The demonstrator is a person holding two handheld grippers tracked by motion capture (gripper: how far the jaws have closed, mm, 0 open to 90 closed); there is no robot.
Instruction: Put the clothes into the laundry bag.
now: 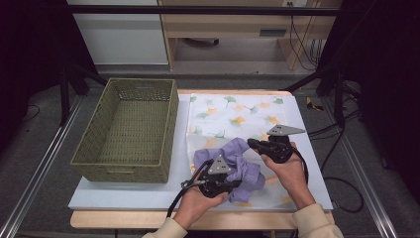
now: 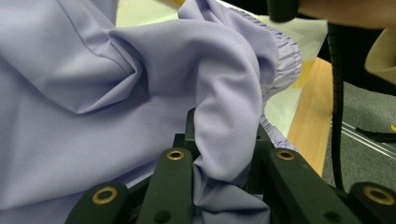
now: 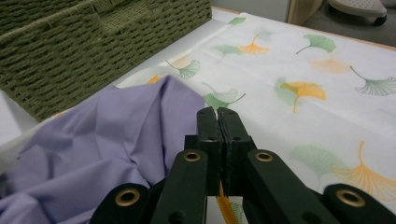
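Left gripper (image 1: 233, 184) clamping purple garment (image 1: 236, 159), right gripper (image 3: 217, 115) pinched together empty beside it, risking dragging the leaf-print cloth (image 1: 237, 116) along.

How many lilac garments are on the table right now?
1: the crumpled lilac garment lies on the leaf-print cloth, with a fold pinched in the left gripper. More could be hidden underneath.
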